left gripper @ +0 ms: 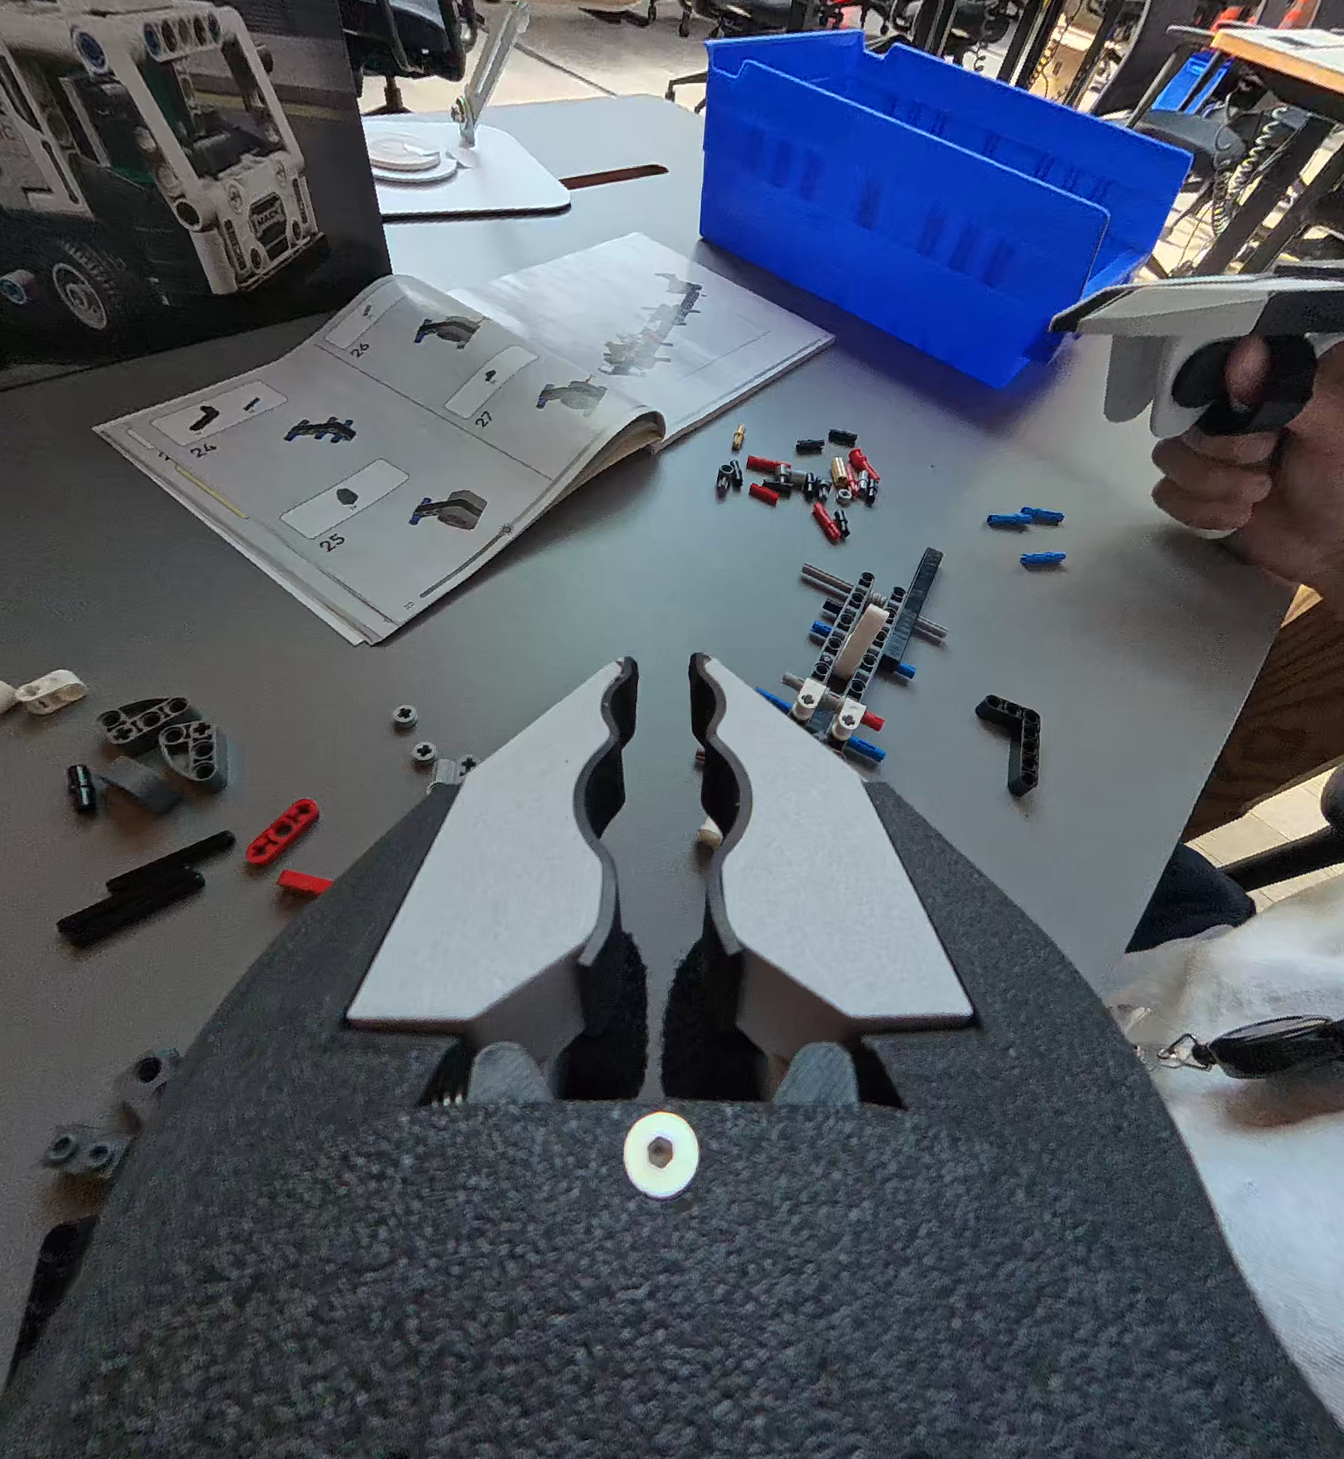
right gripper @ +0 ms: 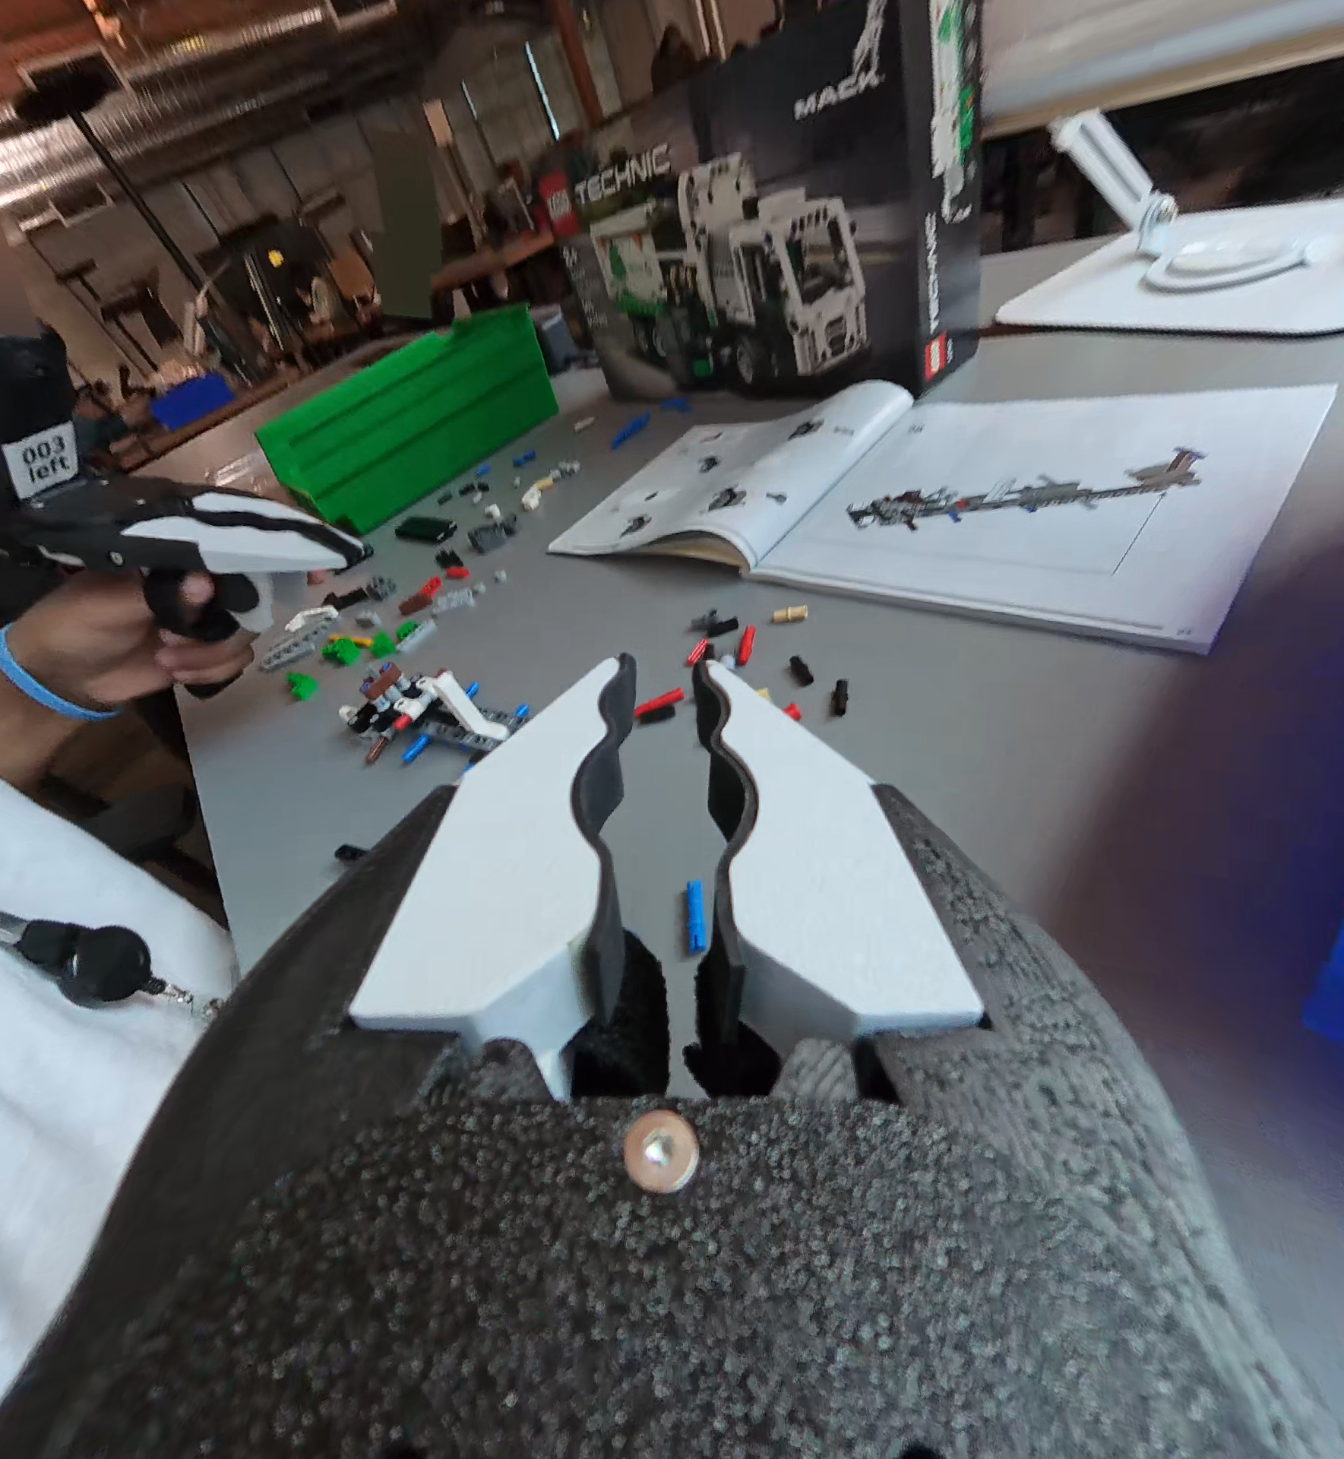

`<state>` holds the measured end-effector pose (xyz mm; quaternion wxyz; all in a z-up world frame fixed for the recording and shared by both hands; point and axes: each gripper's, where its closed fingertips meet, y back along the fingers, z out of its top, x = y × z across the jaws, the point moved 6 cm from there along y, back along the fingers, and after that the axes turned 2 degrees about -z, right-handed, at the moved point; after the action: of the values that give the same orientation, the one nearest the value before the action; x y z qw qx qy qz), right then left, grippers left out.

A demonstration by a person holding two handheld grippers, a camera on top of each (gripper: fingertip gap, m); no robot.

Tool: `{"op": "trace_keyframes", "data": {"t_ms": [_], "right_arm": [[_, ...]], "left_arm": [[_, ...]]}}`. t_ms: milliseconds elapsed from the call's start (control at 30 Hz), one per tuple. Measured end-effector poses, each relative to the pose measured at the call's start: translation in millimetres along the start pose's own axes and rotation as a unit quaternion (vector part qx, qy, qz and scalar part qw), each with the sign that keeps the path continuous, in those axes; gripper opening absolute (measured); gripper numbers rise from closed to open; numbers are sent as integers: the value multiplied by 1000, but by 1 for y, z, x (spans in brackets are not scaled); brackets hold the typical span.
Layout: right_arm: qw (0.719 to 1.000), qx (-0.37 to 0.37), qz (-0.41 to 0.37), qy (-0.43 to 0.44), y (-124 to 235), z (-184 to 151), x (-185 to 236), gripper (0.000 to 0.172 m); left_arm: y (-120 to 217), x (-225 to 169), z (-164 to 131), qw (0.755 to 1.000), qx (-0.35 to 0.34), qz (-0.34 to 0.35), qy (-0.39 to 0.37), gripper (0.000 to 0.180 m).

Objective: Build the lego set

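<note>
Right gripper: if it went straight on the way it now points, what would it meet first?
Probably the scatter of small red and black pins on the grey table just beyond the right gripper, whose jaws stand slightly apart and empty. Beyond lies the open instruction booklet; depth is uncertain.

Left claw (left gripper: pixel 662 671) above the grey worktop (left gripper: pixel 574 600), jaws a little apart, nothing between them. Nearest on its right, a half-built frame (left gripper: pixel 862 647) of black holed beams, lying flat, with a cream bar across it and blue, red and grey pins sticking out. Beyond that frame, a loose heap of pins (left gripper: pixel 806 478), red, black and tan, near the open booklet (left gripper: pixel 447 418).

Right claw (right gripper: pixel 662 671) also above the worktop, jaws slightly apart and bare. Just past its tips, scattered red and black pins (right gripper: pixel 739 655). Between its fingers, lower down, one blue pin (right gripper: pixel 694 916) lying on the worktop.
</note>
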<state>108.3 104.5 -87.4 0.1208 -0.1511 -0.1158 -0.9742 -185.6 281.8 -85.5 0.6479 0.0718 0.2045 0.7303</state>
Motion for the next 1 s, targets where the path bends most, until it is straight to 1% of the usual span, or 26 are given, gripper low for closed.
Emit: {"op": "trace_keyframes", "data": {"t_ms": [67,133,233,433,700,833,900,1000], "right_arm": [[999,-38,-15,5,2,3,-6,14],[998,-51,-19,9,2,4,-7,14],[998,-50,-33,23,2,4,-10,13],[999,-19,-25,24,-5,0,-8,14],[999,-14,-27,25,-6,-1,-8,15],[999,-8,-26,27,-7,-2,-7,15],[999,-4,-24,29,-7,-3,-5,15],[999,1,-23,36,-8,-5,-2,16]], "left_arm": [[1,5,-3,1000,9,2,1,12],[2,9,-4,1000,15,5,1,12],[0,13,-3,1000,19,2,1,12],[-4,17,-3,999,33,1,-7,12],[-9,11,-1,999,35,-14,-17,12],[-9,-3,3,998,33,-41,-26,13],[-9,-21,6,995,37,-80,-39,14],[-14,-58,3,985,59,-137,-86,18]]}}
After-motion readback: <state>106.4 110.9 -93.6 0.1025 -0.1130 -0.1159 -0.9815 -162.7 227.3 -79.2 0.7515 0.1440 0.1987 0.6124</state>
